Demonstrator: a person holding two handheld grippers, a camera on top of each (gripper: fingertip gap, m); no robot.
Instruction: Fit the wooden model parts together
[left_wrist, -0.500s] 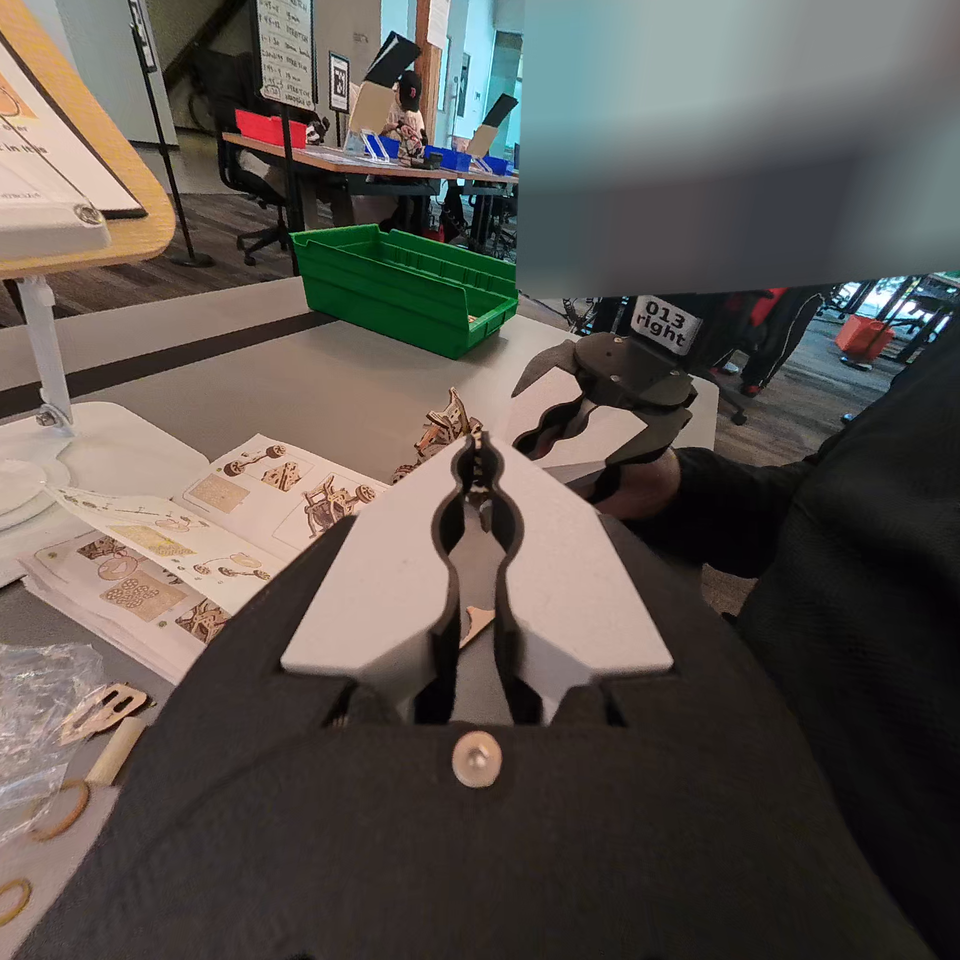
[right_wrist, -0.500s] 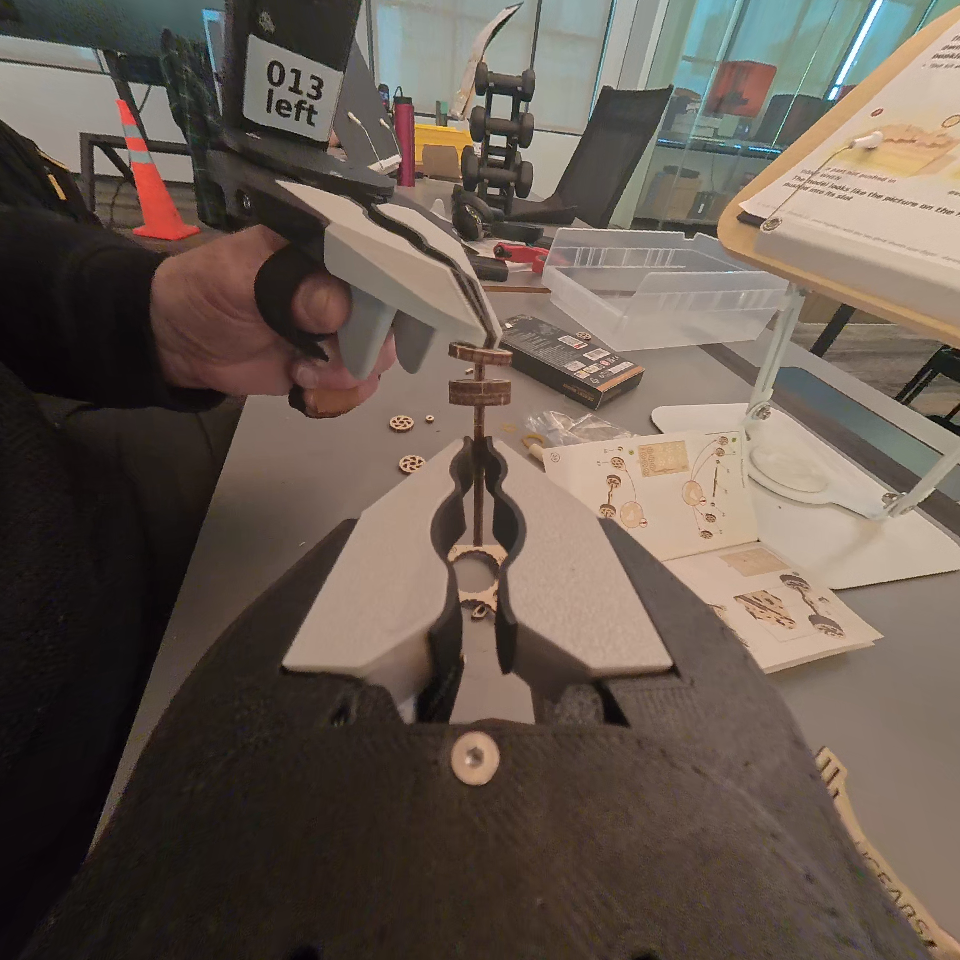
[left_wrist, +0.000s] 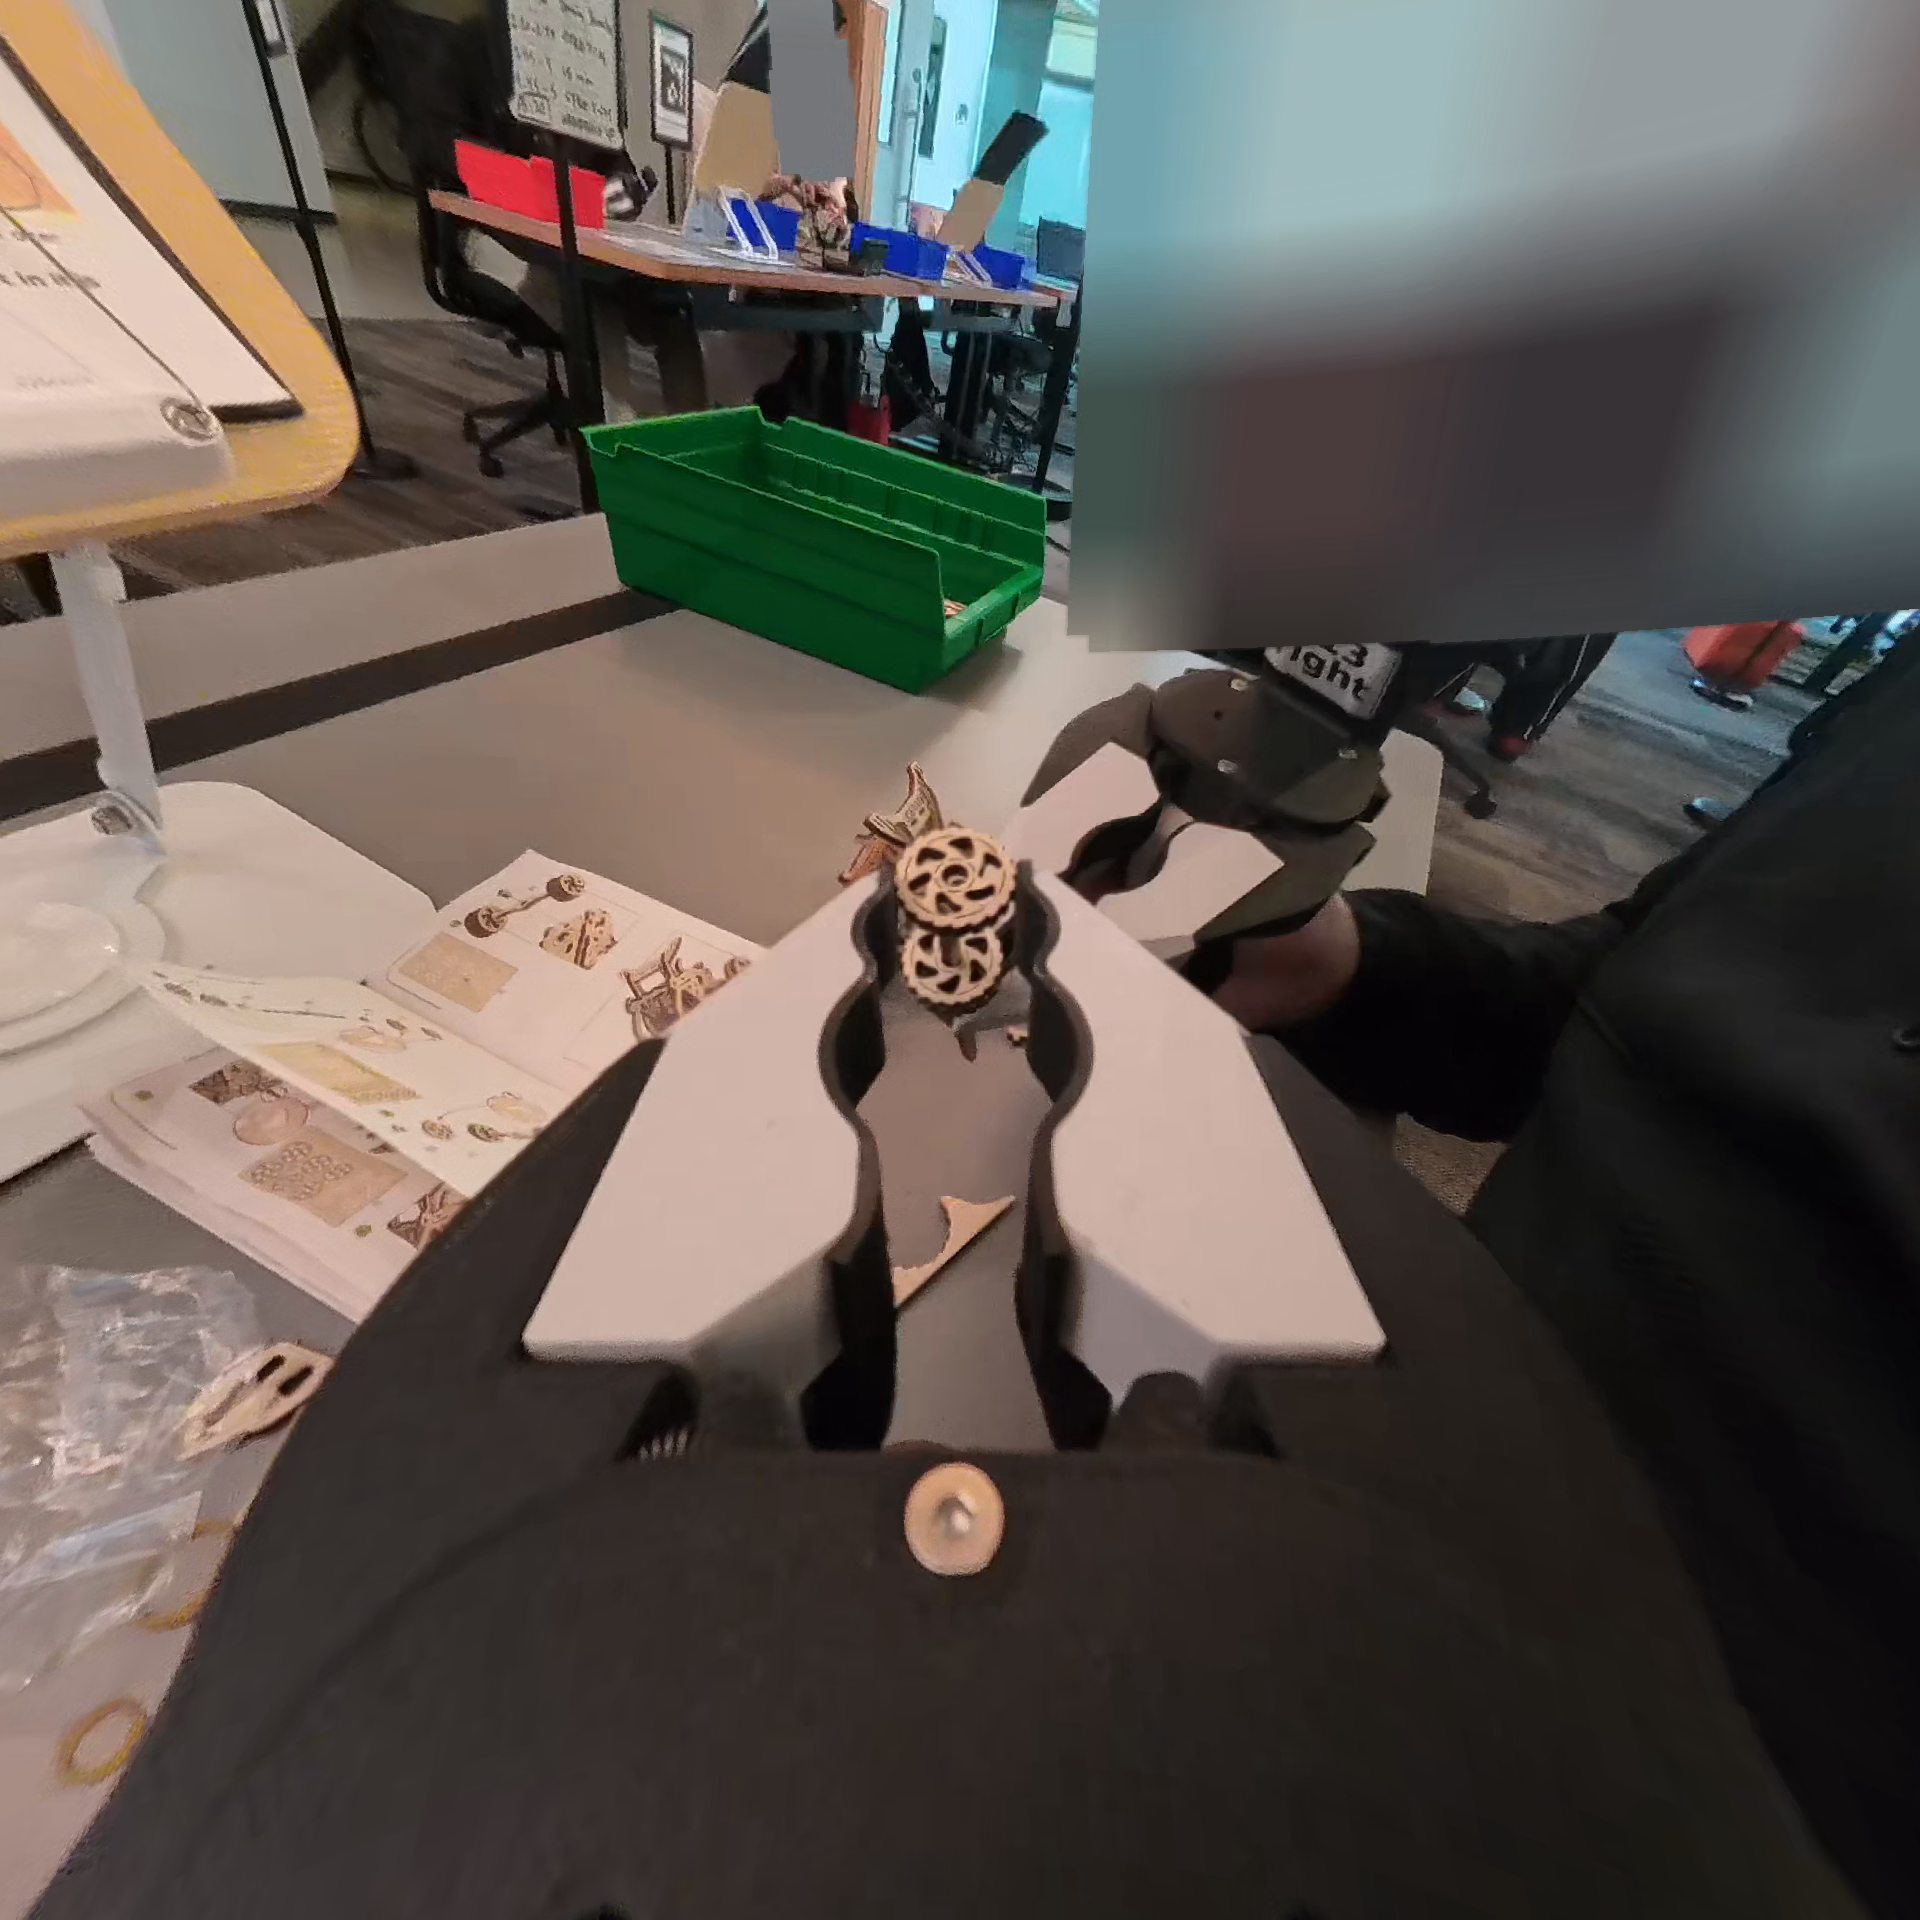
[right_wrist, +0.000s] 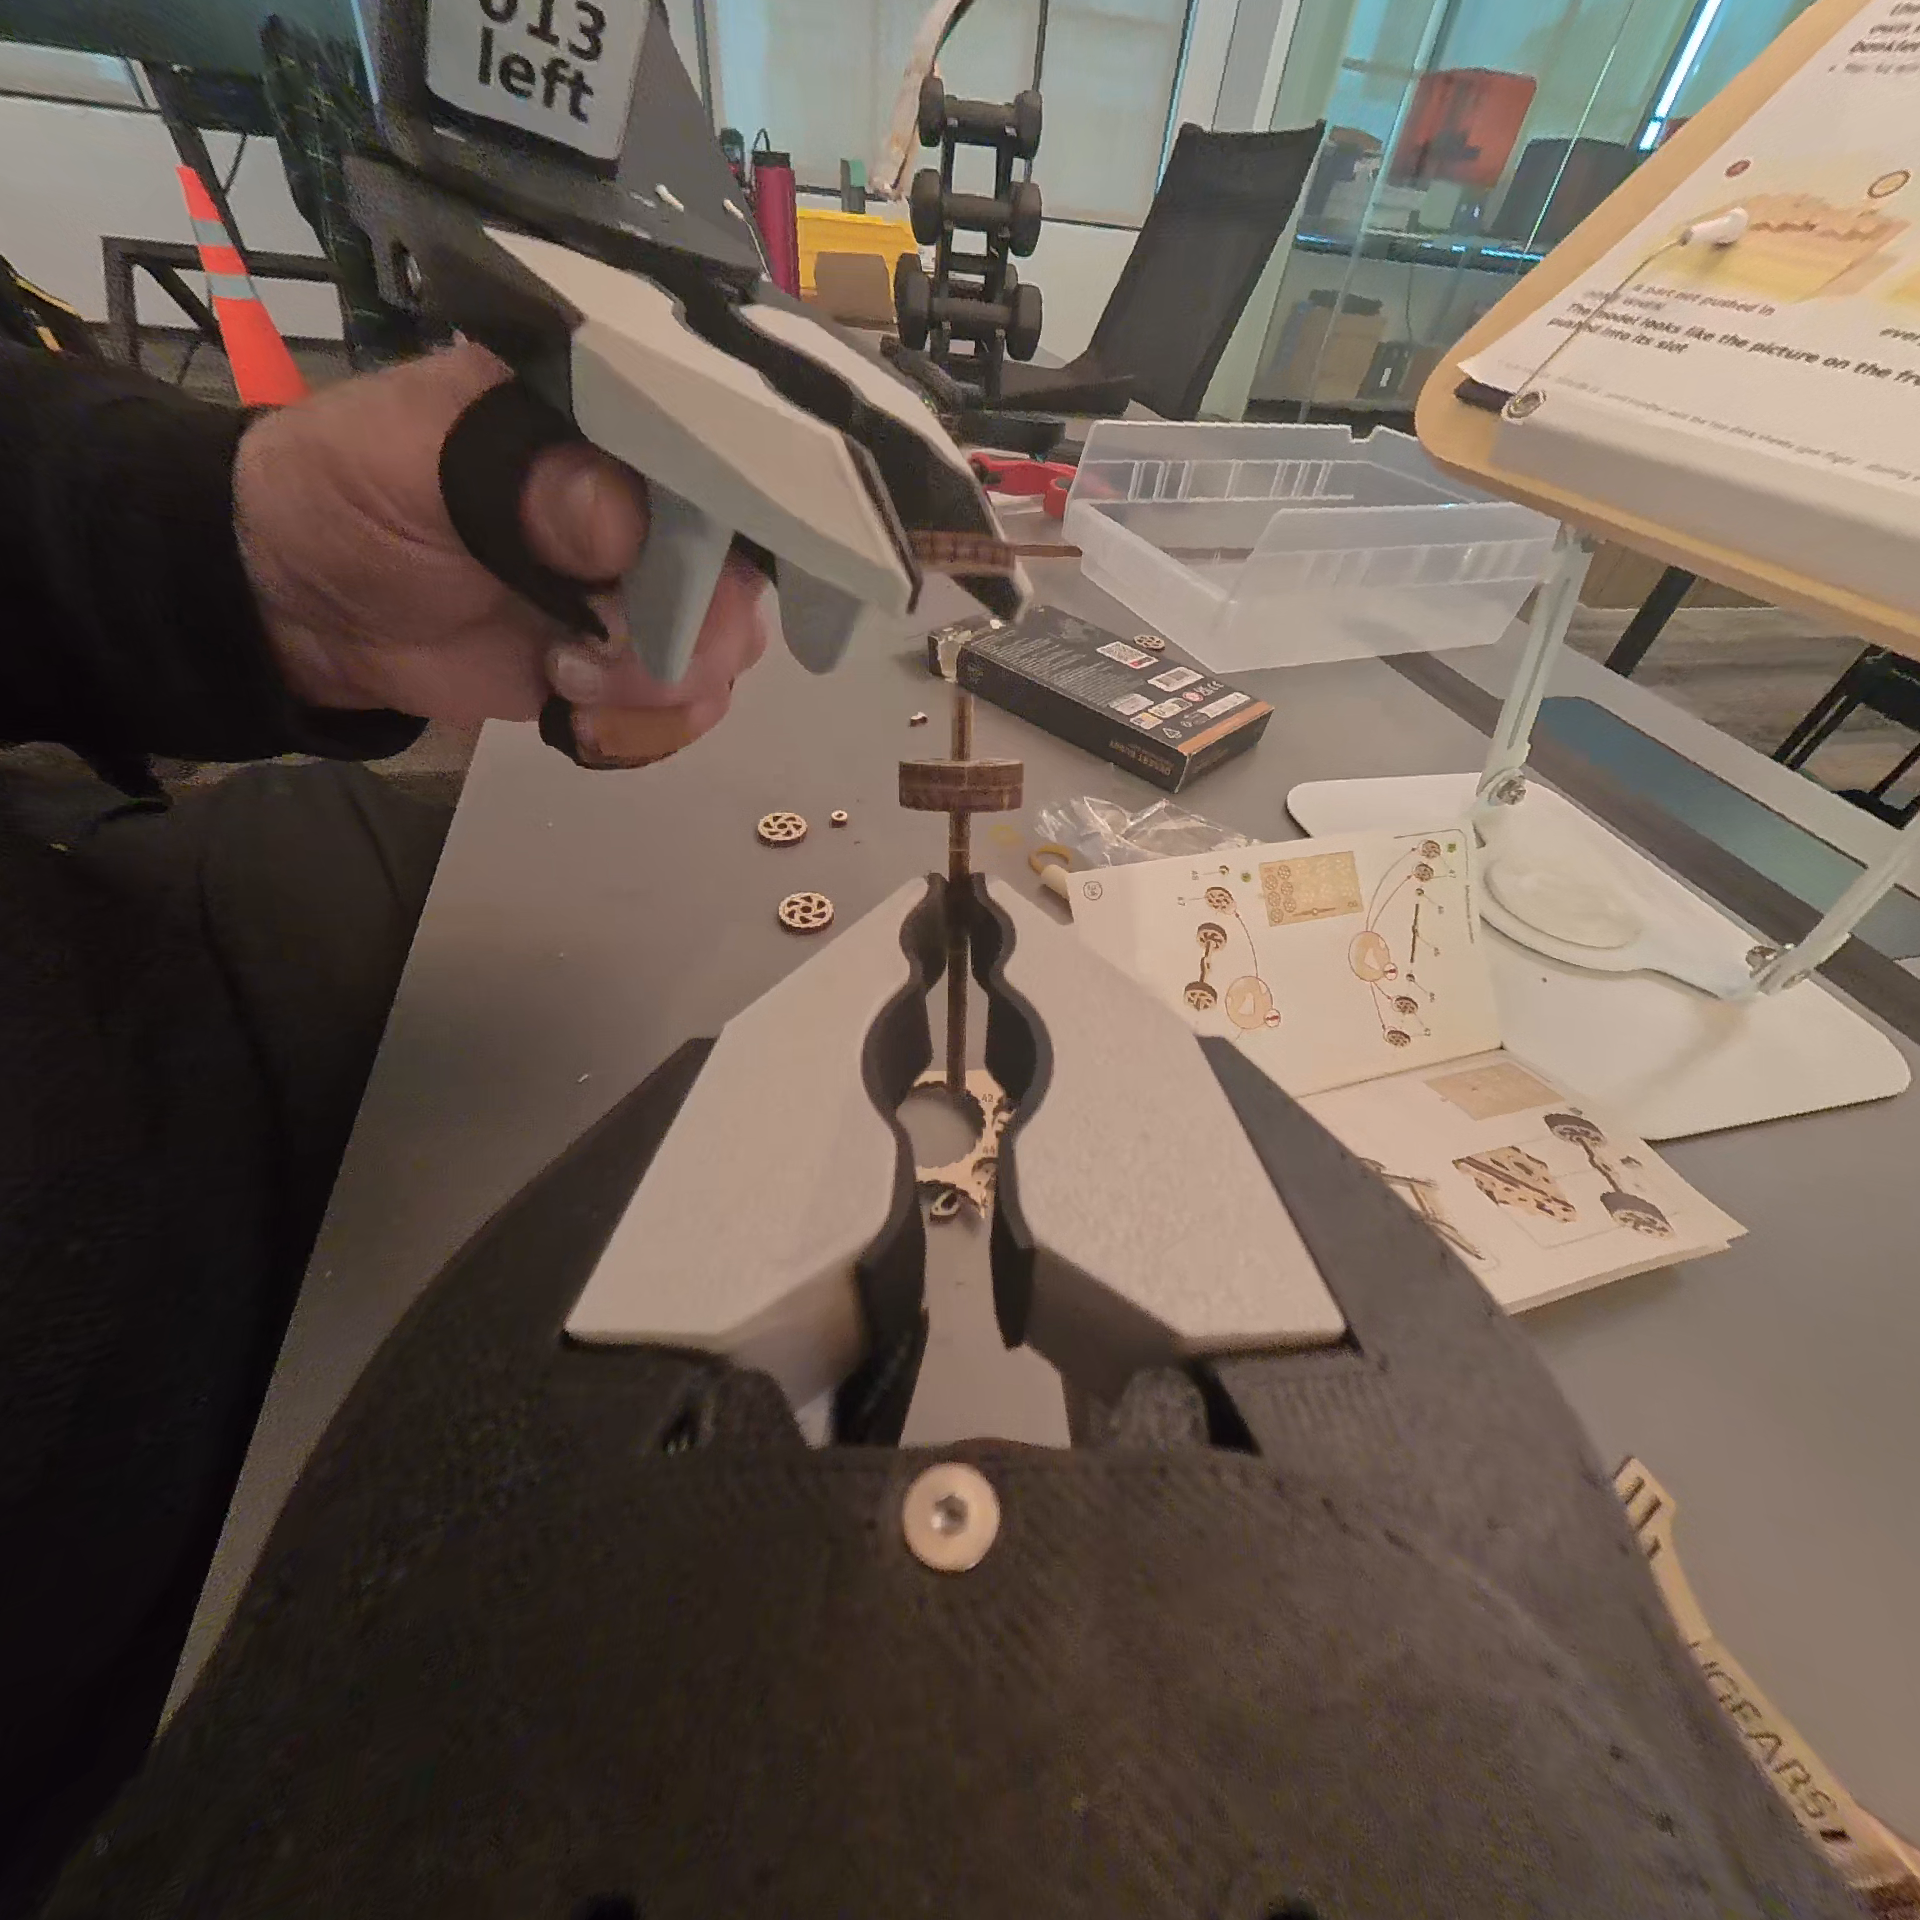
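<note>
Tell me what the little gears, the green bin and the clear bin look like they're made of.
Gears: thin pale wood with dark edges, probably laser-cut plywood.
Green bin: glossy moulded plastic, seemingly.
Clear bin: see-through plastic.

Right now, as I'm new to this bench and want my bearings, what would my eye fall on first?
First, the grippers meeting mid-air: the right gripper pinches a thin wooden axle upright, one wooden wheel already on it, while the left gripper holds a second wheel just above the axle's tip. Next, the bright green bin behind them in the left wrist view, and the open instruction booklet lying flat nearby.
</note>
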